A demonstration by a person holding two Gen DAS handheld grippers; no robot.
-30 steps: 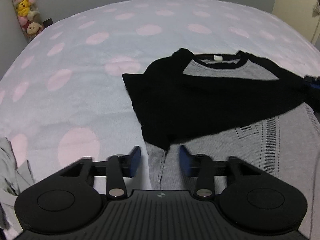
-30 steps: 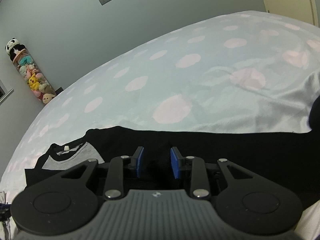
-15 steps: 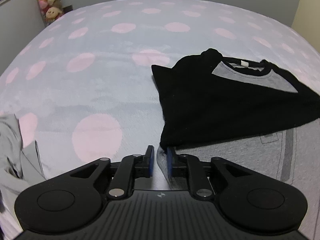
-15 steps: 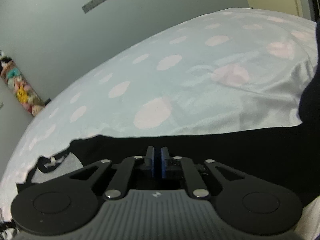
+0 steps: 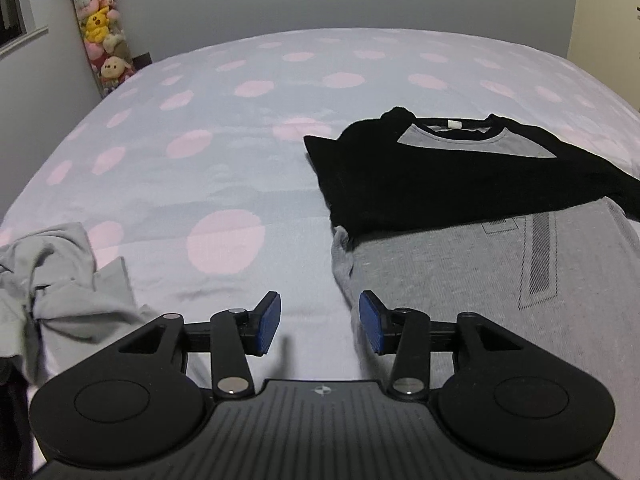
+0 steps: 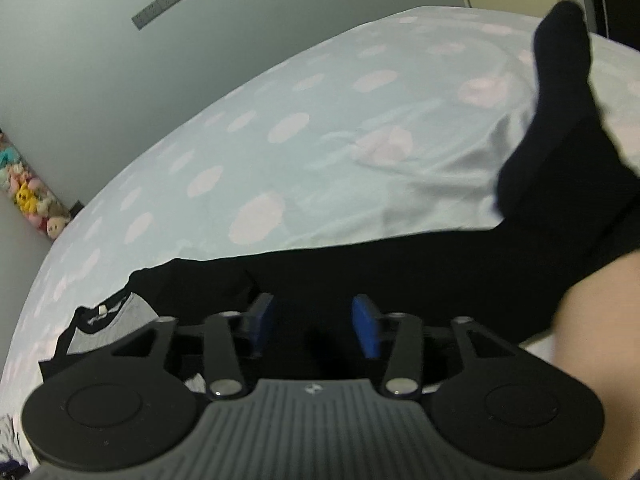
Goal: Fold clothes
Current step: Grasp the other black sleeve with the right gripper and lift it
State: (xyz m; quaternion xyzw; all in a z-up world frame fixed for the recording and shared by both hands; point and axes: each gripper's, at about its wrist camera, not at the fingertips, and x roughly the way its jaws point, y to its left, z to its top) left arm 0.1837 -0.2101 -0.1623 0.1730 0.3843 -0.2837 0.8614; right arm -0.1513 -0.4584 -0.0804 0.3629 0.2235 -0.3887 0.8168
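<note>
A bed (image 5: 248, 128) with a pale sheet dotted pink fills my view under a grey wall. My left gripper (image 5: 319, 328) has just been opening; its fingers stand apart over bare sheet, nothing between them. Just right lies the grey and black shirt (image 5: 460, 248), a black sleeve folded across it. My right gripper (image 6: 313, 330) has also just been opening, fingers apart over the black sleeve (image 6: 400, 276). Crumpled grey clothing (image 5: 60, 280) lies near left.
</note>
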